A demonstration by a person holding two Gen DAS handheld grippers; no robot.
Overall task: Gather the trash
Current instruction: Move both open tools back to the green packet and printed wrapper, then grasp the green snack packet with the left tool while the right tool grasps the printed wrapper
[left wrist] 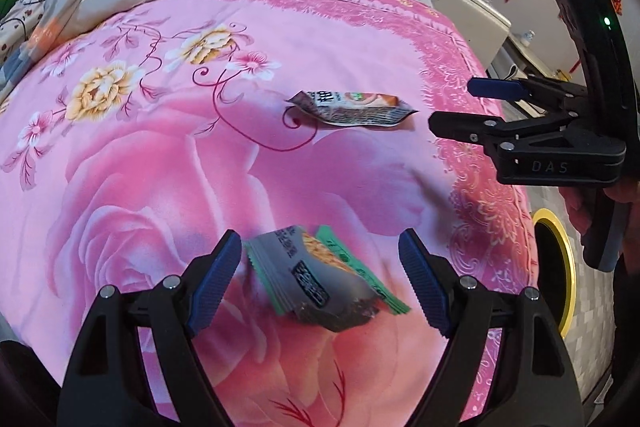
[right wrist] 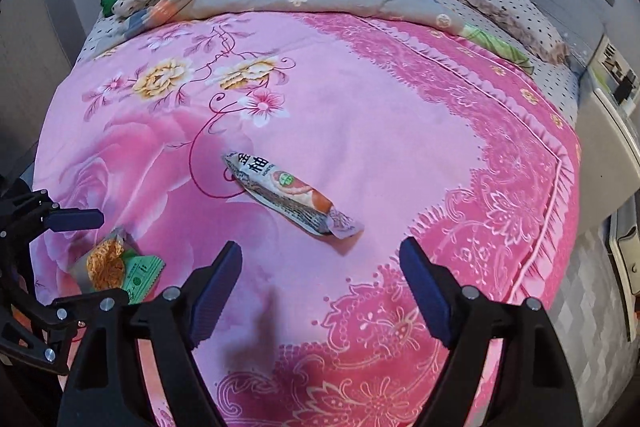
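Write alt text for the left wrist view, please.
The open left gripper hovers over a green-edged snack wrapper on a pink floral bedspread. Farther off lies a long orange-and-white wrapper, with the open right gripper beside it.

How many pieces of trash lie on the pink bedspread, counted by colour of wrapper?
Green and grey wrapper: 1
White and orange wrapper: 1
Total: 2
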